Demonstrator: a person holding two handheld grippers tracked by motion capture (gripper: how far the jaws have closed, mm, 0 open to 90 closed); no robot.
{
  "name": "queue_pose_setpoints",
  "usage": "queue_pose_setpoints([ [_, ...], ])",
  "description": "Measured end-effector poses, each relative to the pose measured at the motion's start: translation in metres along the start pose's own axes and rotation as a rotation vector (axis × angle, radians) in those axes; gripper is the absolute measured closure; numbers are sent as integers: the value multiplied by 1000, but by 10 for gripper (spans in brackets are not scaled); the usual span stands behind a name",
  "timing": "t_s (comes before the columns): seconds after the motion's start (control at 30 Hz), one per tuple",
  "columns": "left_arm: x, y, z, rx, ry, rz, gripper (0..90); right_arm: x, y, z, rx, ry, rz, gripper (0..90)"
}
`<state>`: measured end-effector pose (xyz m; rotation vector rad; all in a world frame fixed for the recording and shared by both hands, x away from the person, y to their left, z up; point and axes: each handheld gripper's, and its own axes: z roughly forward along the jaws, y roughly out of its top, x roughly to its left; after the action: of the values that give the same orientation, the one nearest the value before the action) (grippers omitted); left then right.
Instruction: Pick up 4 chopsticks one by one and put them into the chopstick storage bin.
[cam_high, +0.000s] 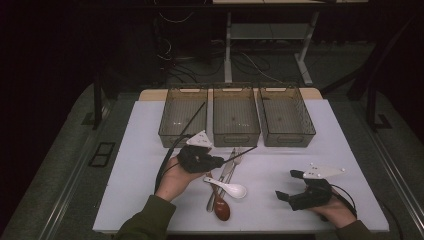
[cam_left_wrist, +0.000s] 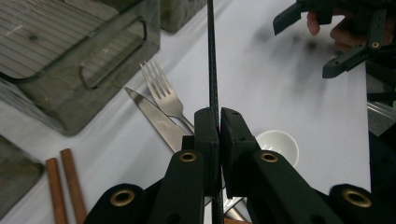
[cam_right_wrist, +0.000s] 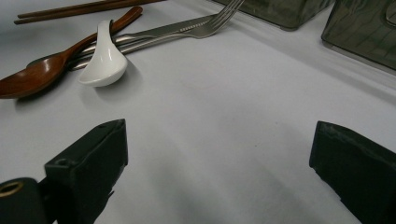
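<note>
Black chopstick (cam_left_wrist: 212, 65) clamped in the left gripper (cam_high: 218, 162), above the surface's middle.
Its long axis points toward the far edge's bins (cam_high: 183, 116). Right gripper (cam_high: 289, 185) rests wide open, empty, near right corner.

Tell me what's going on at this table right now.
A person sits at a white table with a tool in each hand. The left tool is shut on a thin black stick, held above the cutlery pile: a fork, a knife, a white spoon, a wooden spoon and brown chopsticks. The right tool rests open on the table, holding nothing. Three bins stand in a row at the far side and look empty.
</note>
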<state>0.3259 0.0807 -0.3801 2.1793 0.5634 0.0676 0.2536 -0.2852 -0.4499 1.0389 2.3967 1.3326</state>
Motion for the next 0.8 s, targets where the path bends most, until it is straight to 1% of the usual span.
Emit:
queue_pose_setpoints([
  [0.03, 2, 1, -1, -5, 0, -3, 849, 0, 0, 0, 7, 1, -5, 42],
  [0.13, 6, 2, -4, -12, 6, -10, 849, -1, 0, 0, 3, -4, 5, 42],
  [0.23, 10, 5, -7, -11, 13, -8, 849, -2, 0, 0, 4, -4, 12, 42],
  [0.3, 12, 7, -7, -11, 16, -11, 849, -3, 0, 0, 2, -6, 6, 42],
  [0.4, 16, 11, -8, -7, 23, -7, 849, -3, 0, 0, 4, -5, 17, 42],
  [0.5, 21, 17, -11, -7, 37, -4, 849, -4, 1, 2, 0, -7, 15, 42],
  [0.53, 22, 19, -12, -8, 43, -4, 849, -3, 1, 2, 5, -3, 22, 42],
  [0.57, 24, 21, -13, -10, 47, -6, 849, -4, 2, 3, 2, -6, 14, 43],
  [0.63, 28, 25, -16, -15, 57, -8, 849, -4, 1, 3, 4, -6, 14, 42],
  [0.8, 38, 34, -21, -9, 87, -17, 851, -4, 2, 3, 2, -6, 16, 42],
])
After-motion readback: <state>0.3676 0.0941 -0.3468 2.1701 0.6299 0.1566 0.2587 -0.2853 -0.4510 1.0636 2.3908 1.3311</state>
